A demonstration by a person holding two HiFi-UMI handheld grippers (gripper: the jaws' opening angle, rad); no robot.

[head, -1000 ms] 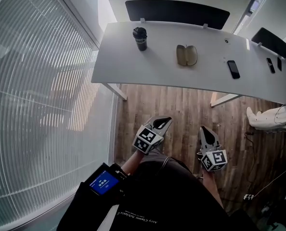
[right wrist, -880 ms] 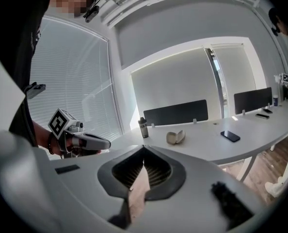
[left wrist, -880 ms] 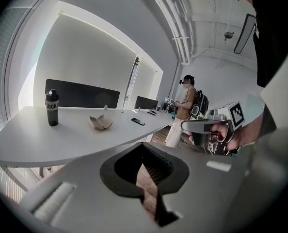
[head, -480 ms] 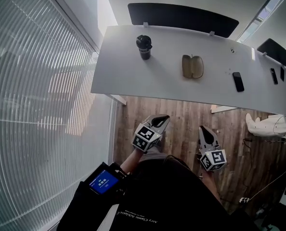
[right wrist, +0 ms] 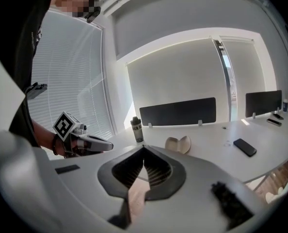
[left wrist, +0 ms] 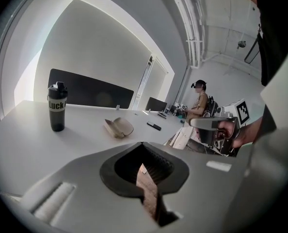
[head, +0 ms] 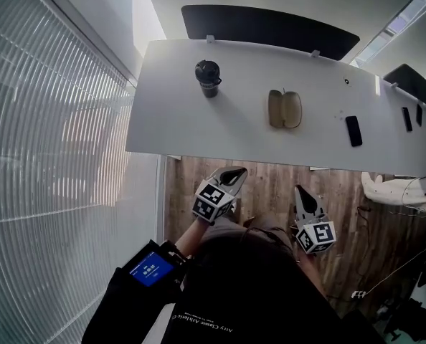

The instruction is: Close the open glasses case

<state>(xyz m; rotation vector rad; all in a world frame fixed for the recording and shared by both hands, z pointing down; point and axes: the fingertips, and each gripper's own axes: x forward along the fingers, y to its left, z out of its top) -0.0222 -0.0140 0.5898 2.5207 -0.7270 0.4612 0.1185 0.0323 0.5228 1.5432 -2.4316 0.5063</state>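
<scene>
The left gripper (left wrist: 142,144), grey moulded plastic with ribbed inner faces, has its jaws together at the tips with nothing between them. Only a sliver of wood-plank floor (head: 270,185) shows through the slot behind. The right gripper (right wrist: 143,147) is the same make, equally closed and empty. Both are held over the floor, short of the long white matte table (head: 184,127), and each carries its black-and-white marker cube (head: 211,202).

The tan clamshell glasses case (head: 285,110) lies well apart from both grippers, near the middle of the table. Its two smooth oval halves are spread open (the hinge line shows as a dark crease between them). To its left stands a black cylindrical lidded bottle (head: 208,77) with white lettering. To its right lies a flat black rectangular phone (head: 353,130). A dark divider panel (head: 263,26) with rounded corners lines the far edge, and white slatted blinds (head: 55,156) fill the left side.
</scene>
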